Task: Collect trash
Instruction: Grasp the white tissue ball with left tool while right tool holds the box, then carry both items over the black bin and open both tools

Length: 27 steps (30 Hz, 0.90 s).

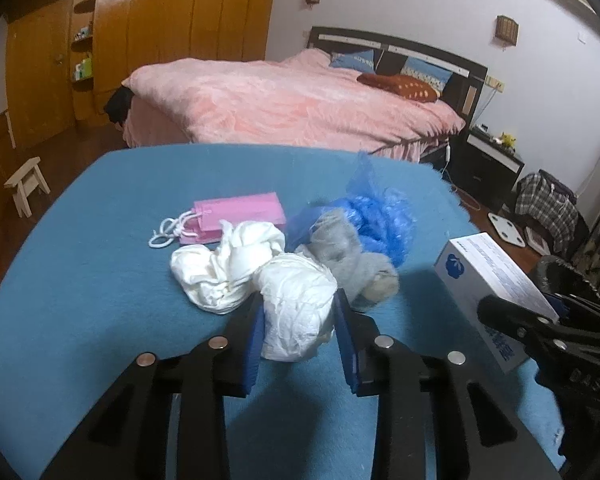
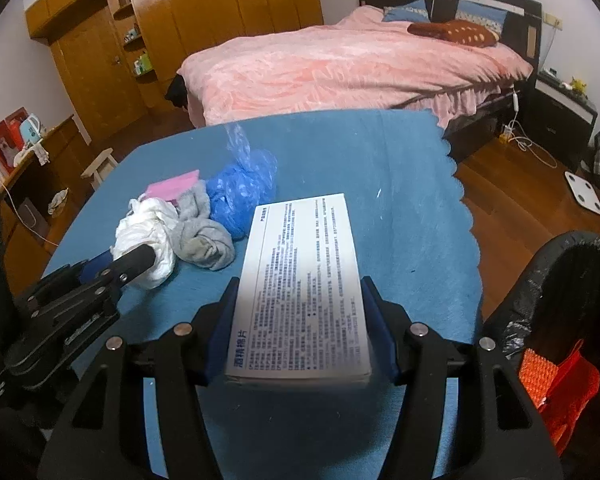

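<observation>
Pinching a crumpled white tissue wad (image 1: pixel 296 312), the left gripper (image 1: pixel 298 320) is working; the right gripper (image 2: pixel 300 320) is clamping a white printed carton (image 2: pixel 300 284) reading "酒精棉片", with a black-lined bin (image 2: pixel 540 280), seen only from the right wrist, at 3 o'clock.

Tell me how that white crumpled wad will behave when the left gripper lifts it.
The white wad looks like crumpled tissue, so probably very light and soft, squashing between the left gripper fingers rather than slipping. It touches another white wad, which might drag along.

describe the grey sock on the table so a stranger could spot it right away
On the blue table cloth, find the trash heap left of the white box. The grey sock is the knotted fabric between white crumpled paper and blue plastic bag.
</observation>
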Motion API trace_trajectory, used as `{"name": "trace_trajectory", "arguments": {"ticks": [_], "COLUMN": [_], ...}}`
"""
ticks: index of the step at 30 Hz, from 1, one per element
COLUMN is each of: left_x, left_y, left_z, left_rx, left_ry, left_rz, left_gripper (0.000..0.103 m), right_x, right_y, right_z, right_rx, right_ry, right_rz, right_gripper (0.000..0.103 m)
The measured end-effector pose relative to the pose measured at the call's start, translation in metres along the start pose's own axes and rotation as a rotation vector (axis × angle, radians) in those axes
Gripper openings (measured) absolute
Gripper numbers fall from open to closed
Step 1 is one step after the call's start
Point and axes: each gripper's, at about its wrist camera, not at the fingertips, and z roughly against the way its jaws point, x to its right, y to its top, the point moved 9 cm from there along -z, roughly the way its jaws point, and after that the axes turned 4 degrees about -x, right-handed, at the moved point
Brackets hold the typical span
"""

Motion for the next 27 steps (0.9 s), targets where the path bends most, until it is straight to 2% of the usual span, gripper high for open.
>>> {"name": "trace_trajectory", "arguments": {"ticks": [14, 27], "left_x": [0.023, 0.080], "left_y": [0.000, 0.012], "left_z": [0.067, 0.094], "left_rx": [0.086, 0.139], "left_ry": [0.013, -0.045], "left_rz": [-0.013, -0.062], "left_gripper": [0.033, 0.033], "right_x": [-0.003, 0.037], "right_y": [0.001, 0.002], "right_z": [0.047, 0.108], "right_rx": [0.049, 0.129], "right_ry": [0.030, -0.005], "right_rz": [0.018, -0.014], "right_gripper": [0.057, 0.057]}}
